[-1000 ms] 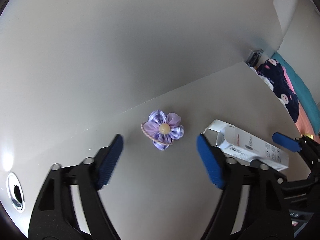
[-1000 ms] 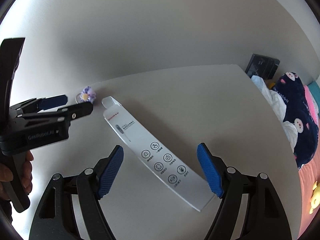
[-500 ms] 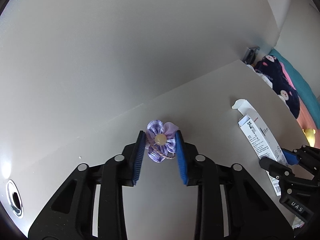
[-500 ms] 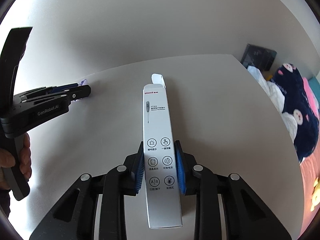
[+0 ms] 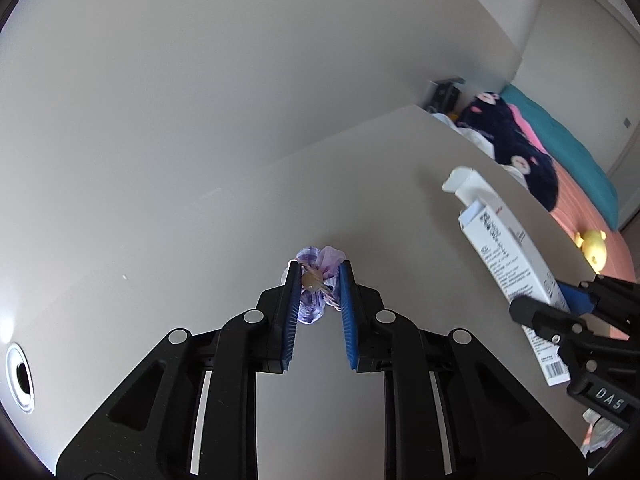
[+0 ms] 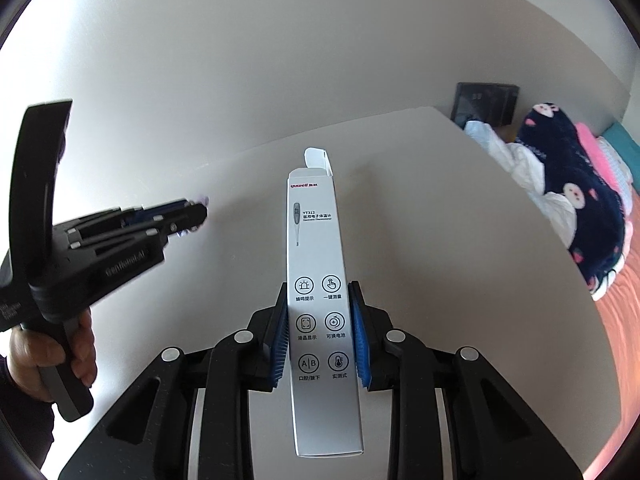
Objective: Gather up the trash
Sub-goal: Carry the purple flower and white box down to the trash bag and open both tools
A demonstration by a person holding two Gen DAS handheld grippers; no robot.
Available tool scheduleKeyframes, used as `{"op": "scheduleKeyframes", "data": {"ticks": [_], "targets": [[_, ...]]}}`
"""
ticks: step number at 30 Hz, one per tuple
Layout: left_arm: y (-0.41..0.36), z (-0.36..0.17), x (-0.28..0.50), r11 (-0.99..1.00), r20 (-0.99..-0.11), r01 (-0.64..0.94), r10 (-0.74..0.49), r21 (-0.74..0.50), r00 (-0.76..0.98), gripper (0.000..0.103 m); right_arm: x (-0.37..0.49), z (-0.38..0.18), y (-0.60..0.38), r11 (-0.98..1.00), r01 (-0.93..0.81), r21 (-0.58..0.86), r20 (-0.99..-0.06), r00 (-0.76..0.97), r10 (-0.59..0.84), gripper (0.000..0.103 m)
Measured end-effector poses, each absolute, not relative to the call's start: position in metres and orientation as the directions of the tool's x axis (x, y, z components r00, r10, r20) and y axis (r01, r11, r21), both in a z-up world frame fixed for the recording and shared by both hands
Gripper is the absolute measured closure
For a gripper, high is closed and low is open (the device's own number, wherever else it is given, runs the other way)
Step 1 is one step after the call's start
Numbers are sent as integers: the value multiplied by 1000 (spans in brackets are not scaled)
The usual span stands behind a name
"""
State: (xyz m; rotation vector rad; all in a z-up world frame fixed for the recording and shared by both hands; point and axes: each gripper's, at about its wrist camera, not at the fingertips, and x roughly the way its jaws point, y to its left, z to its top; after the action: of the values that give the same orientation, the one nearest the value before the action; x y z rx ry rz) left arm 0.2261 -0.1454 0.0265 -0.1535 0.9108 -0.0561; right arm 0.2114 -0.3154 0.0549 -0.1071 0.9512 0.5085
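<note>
Your left gripper point(image 5: 317, 280) is clamped on the flower point(image 5: 316, 280), its pads squeezing the purple petals flat near the tips; the jaws have just closed on it. A soft, crumpled thing like that needs a tip pinch, and the fabric gives, so the jaws sit almost together. At 3 o'clock in the left view your right gripper point(image 6: 319, 320) grips the box point(image 6: 318, 272) across its narrow width, roughly mid-length, pads on the side walls. That hold probably keeps the long carton balanced, with its open flap pointing away from you at 12 o'clock. Both items look lifted slightly clear of the table point(image 5: 400, 184), though contact is hard to judge from here. Your hand point(image 6: 52, 356) shows at 8 o'clock in the right view, wrapped round the left tool's handle.

Beyond, the table is a plain pale top set against a bare wall point(image 5: 240, 80), with a round grommet point(image 5: 20, 378) at 9 o'clock. Past its far edge at 2 o'clock lies a bed point(image 5: 580, 152) with a dark patterned blanket point(image 6: 576, 200). No bin is visible yet.
</note>
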Motion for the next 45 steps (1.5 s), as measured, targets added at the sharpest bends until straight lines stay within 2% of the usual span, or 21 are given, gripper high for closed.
{"op": "scheduleKeyframes", "data": {"ticks": [21, 34, 45], "targets": [[-253, 75, 162, 963, -757, 232, -252, -136, 603, 84, 123, 107, -416, 932, -321, 171, -726, 598, 339, 74], [-385, 100, 123, 864, -736, 492, -401, -106, 545, 84, 44, 127, -542, 977, -90, 191, -687, 699, 199, 74], [-487, 98, 75, 721, -757, 685, -506, -107, 414, 84, -25, 116, -636, 967, 139, 216, -692, 720, 51, 74]]}}
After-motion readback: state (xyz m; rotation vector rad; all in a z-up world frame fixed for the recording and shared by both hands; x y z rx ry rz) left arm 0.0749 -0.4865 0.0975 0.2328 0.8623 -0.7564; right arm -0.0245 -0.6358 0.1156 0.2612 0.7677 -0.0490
